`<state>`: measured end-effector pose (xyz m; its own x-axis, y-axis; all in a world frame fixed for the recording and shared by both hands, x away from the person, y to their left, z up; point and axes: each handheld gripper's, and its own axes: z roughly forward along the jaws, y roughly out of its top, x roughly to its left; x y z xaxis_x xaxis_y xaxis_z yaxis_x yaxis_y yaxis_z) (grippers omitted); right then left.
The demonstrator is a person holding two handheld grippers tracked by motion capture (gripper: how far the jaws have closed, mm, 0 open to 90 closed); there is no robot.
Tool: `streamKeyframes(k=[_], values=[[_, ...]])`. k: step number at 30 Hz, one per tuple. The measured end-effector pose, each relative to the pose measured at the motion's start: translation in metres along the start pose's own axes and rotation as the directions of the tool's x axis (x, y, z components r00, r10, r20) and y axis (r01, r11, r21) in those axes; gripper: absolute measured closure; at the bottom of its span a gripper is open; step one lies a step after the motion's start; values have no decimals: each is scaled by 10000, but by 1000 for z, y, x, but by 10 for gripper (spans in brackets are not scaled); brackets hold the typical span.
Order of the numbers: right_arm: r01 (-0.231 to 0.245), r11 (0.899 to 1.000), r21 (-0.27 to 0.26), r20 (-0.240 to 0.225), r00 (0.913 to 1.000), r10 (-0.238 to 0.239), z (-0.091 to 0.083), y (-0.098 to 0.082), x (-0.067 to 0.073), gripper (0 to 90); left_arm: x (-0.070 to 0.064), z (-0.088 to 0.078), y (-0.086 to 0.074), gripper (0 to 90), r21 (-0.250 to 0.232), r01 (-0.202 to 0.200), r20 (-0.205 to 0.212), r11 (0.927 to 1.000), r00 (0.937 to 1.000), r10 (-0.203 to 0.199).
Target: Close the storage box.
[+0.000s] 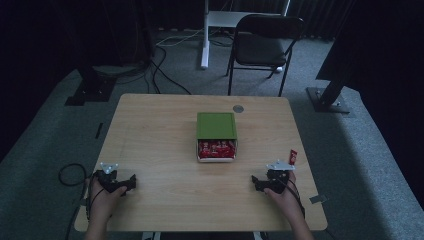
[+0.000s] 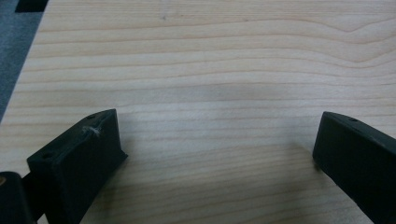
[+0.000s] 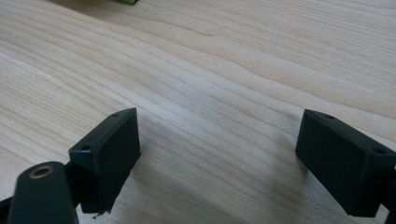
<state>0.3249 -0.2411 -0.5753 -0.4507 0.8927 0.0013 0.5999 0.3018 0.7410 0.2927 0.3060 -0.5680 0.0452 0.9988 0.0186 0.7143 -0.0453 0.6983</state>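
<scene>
A box with a green lid point(image 1: 216, 125) sits mid-table, the lid slid back so that a row of red packets point(image 1: 216, 148) shows at its near end. A single red packet point(image 1: 292, 157) stands by the table's right edge, just beyond my right hand. My left gripper point(image 1: 132, 181) rests low at the near left of the table, open, with bare wood between its jaws point(image 2: 219, 135). My right gripper point(image 1: 255, 183) sits at the near right, jaws wide apart over bare wood point(image 3: 217, 135), holding nothing.
The wooden table point(image 1: 165, 200) has a small grey disc point(image 1: 238, 108) near its far edge. A dark folding chair point(image 1: 265, 42) and a white stand point(image 1: 205, 35) are behind the table. Cables point(image 1: 70, 175) lie on the carpet at the left.
</scene>
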Motion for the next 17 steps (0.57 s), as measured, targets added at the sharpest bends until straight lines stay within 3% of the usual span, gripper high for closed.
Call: streamKeyframes(k=[9,17], values=[[6,10000,13,-26,10000,-6,0,0,0,122,-3,-1,-2,19,-60,309,-261,9995,9992,-310],[13,10000,15,-25,10000,-13,0,0,0,121,-3,-1,-2,17,-62,313,-259,9995,9992,-314]])
